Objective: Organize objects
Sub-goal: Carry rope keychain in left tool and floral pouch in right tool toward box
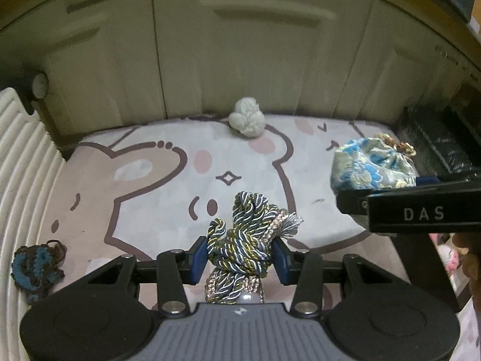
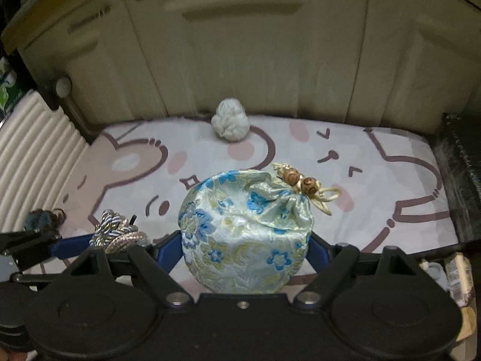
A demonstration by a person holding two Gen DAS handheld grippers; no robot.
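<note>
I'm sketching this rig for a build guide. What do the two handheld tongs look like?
Both tongs, left and right, have matte black linkage arms with silver pivot pins, round black side housings and blue pads. The left body is ribbed grey with a small logo. The right tongs' arm carries white letters "DAS".

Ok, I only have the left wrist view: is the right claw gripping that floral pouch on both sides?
Observer: Yes, the right claw has a blue pad against each side of the floral pouch.
Operator: Is its neck drawn closed?
Observer: Yes, it is gathered, with two wooden beads on the cord at the upper right.
Operator: Anything off the mat on the right?
Observer: Small packets lie past its near right corner. I cannot tell what they are.
</note>
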